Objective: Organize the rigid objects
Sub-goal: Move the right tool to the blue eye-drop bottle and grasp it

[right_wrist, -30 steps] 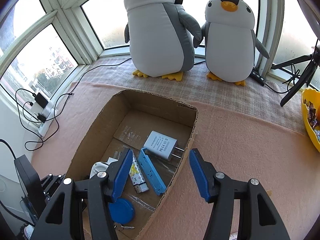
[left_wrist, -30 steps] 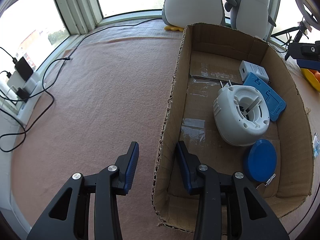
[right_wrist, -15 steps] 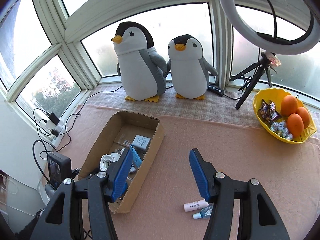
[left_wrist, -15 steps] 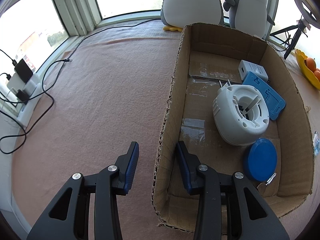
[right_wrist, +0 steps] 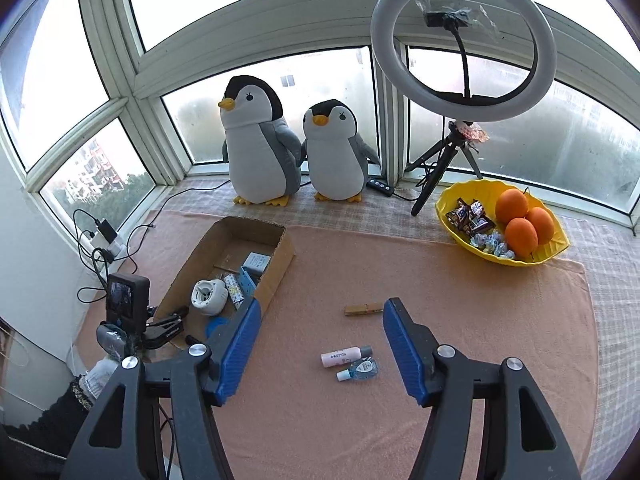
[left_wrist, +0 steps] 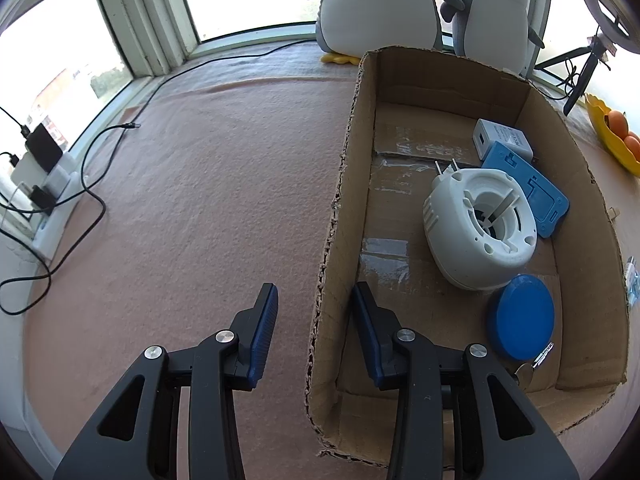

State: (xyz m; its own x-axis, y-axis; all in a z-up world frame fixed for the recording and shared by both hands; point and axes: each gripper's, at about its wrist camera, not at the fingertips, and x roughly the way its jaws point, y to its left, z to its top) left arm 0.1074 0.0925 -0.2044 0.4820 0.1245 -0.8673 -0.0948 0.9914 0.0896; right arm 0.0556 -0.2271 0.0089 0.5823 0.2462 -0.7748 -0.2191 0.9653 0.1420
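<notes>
While box fills left view, clothespin (right_wrist: 363, 309) shows right

Curved bay of white-framed windows (right_wrist: 256, 40) all around, fogged panes glowing with pale daylight, blurred buildings and trees outside at left. Below the glass, a checked grey cloth (right_wrist: 400, 212) along the sill, then a salmon-pink fuzzy blanket (right_wrist: 460, 320) over the flat surface. At far left, a white power strip (left_wrist: 48, 184) with black chargers and trailing black cables (left_wrist: 92, 216).
</notes>
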